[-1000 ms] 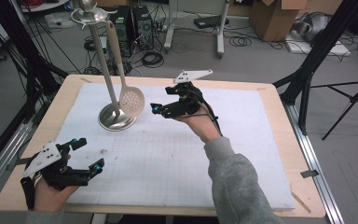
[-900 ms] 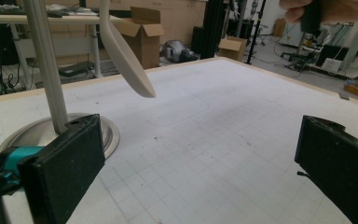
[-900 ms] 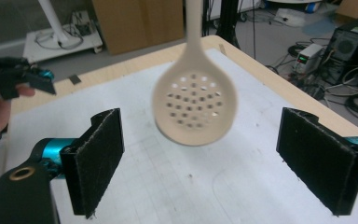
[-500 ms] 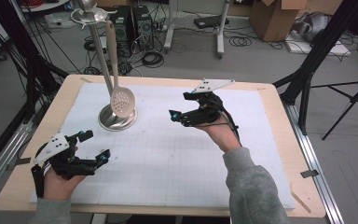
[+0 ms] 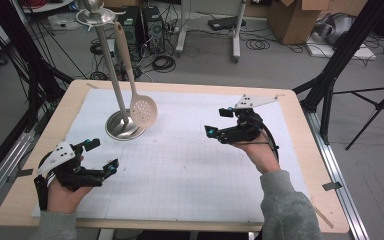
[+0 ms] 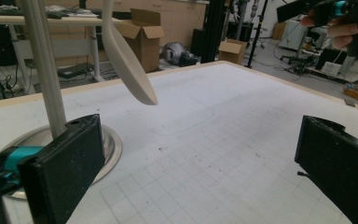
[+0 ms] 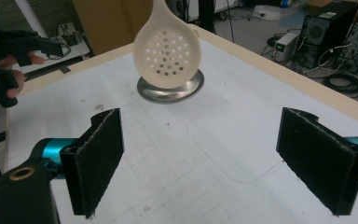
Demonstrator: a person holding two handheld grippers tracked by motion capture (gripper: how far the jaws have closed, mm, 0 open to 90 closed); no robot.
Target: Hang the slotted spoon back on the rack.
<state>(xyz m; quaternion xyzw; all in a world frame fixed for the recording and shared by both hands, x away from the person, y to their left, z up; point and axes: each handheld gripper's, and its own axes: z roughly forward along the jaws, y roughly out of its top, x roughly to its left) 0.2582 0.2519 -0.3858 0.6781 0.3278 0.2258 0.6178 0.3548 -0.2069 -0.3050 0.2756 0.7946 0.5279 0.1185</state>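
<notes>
Right gripper [image 5: 216, 122] is backing toward the surface's right edge, fingers apart, leaving the slotted spoon [image 5: 143, 111] hanging on its stand [image 5: 114, 75]; left gripper [image 5: 99, 156] idling, fingers apart.

Lab: floor cables [image 5: 260, 44], cardboard boxes [image 5: 292, 17], tripods [image 5: 375, 107].

Right tongs [image 5: 218, 122] farther from skimmer [image 5: 143, 111]

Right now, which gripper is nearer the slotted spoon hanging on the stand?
Right, narrowly. The right gripper hovers open beside the slotted spoon, to its right; the left gripper sits open below it near the table's front-left edge.
</notes>
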